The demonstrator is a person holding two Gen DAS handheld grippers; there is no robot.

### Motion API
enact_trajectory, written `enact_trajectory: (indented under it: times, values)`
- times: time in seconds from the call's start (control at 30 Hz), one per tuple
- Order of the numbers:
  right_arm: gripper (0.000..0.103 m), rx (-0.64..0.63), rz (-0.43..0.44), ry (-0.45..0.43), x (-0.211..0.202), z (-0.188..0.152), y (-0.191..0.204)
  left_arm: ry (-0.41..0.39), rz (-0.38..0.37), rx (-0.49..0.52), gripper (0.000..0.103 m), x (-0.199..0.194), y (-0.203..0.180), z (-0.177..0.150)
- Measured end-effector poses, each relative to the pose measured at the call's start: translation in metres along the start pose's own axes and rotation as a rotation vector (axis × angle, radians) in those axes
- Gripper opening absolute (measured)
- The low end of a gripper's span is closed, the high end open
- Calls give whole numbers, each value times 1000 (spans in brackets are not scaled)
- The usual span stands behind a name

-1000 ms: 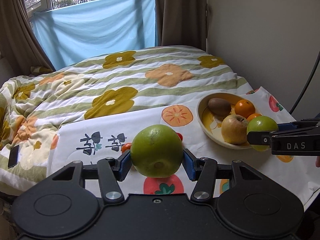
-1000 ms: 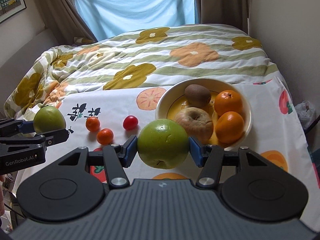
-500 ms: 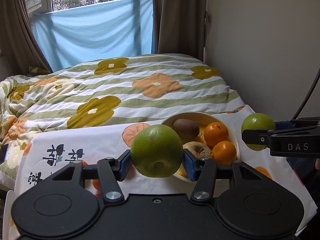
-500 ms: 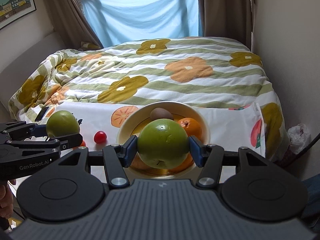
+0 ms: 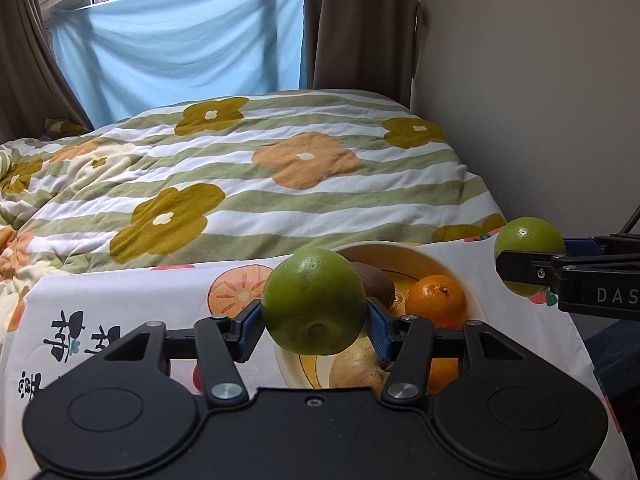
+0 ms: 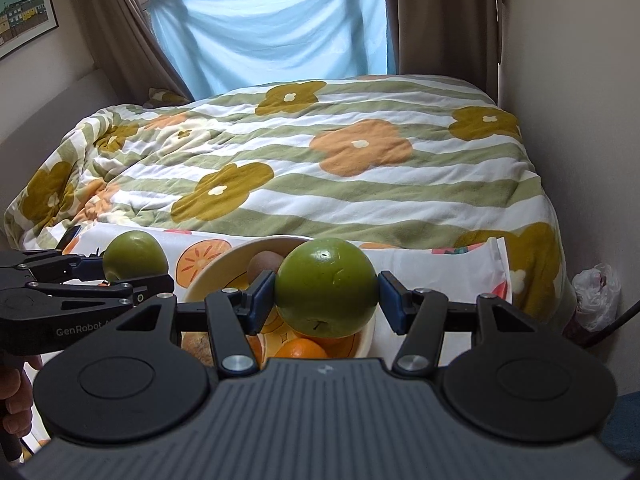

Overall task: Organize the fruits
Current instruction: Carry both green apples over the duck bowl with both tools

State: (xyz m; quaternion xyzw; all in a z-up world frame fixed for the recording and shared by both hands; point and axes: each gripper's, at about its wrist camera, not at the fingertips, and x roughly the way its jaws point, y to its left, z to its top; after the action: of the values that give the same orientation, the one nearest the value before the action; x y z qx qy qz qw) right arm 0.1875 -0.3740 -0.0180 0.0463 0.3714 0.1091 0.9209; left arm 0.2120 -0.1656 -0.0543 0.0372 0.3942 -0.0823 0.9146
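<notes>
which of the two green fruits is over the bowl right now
The green fruit in the right tongs hangs over the bowl. The one in the left tongs is off to the bowl's left, above the printed cloth.

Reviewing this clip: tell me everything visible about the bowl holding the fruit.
The round cream-coloured bowl looks like glazed ceramic, with a yellow-orange pattern inside. It sits upright on the white fruit-print cloth at the near end of the bed. Inside lie a brown kiwi, orange mandarins and a tan, russet-skinned fruit. Both grippers hang in front of it, so much of it is hidden; neither visibly touches it.
</notes>
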Motion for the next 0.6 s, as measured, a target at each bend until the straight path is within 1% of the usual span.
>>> enact_trajectory:
  times: [0.3,0.37,0.43,0.6]
  values:
    - [70,29,-14,34,40,15,-4,102,-23,25,58,54,3,10]
    - [70,38,-18,40,48,16,-4,131,-19,33,58,64,2,10]
    - [71,44,-23,44,54,17,-4,159,-18,28,58,73,2,9]
    - [71,58,-37,61,67,18,-5,197,-18,42,58,83,3,7]
